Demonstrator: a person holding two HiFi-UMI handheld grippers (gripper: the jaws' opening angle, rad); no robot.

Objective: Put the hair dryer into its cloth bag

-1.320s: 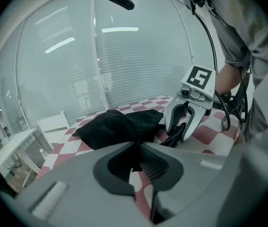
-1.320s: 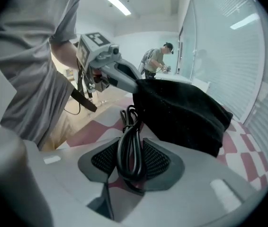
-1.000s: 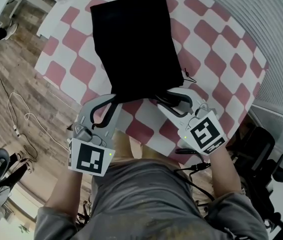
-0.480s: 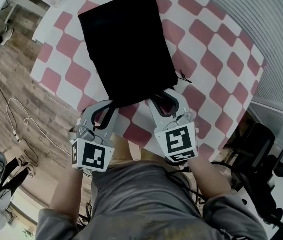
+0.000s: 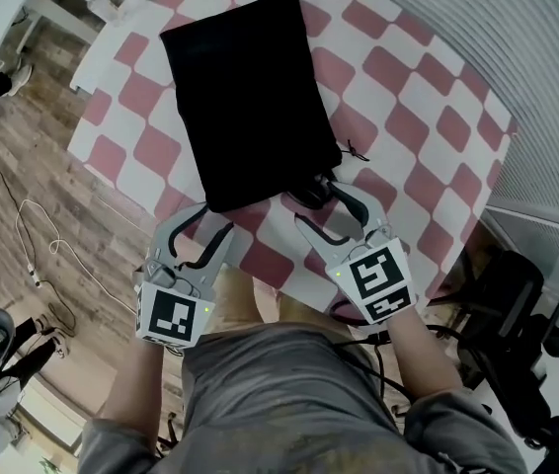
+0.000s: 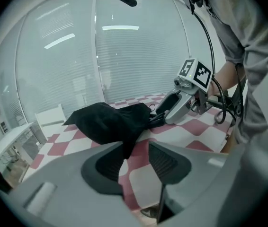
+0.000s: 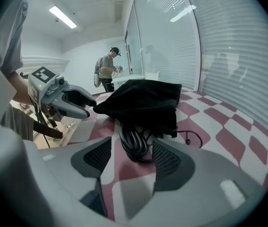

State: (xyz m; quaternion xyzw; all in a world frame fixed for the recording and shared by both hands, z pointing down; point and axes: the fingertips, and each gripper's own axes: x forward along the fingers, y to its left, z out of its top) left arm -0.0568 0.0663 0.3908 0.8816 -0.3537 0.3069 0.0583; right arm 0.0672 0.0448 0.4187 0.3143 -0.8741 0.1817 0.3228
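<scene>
The cloth bag (image 5: 250, 97) lies flat on the pink-and-white checked tablecloth (image 5: 408, 107), its closed end away from the person and its mouth toward both grippers. It is plain matte black, soft and rectangular. In the gripper views it humps up in the middle as though filled, but the hair dryer's body does not show. What does show is a coil of black cable (image 7: 134, 145) spilling from the mouth at the bag's right-hand near corner. A thin drawstring (image 5: 356, 152) trails onto the cloth beside it.

The right gripper (image 7: 131, 160) has its jaws spread wide, and they have just been opening. The cable coil sits in the gap between them, with neither pad pressing on it.

The left gripper (image 6: 136, 157) has its jaws apart too. The bag's other near corner droops into the space between them. I can't tell whether the fabric brushes the left pad, but nothing is pinched.

The print I can make out is a black-and-white square marker on the left cube (image 5: 172, 316) and another on the right cube (image 5: 379, 276), patterns rather than words.
</scene>
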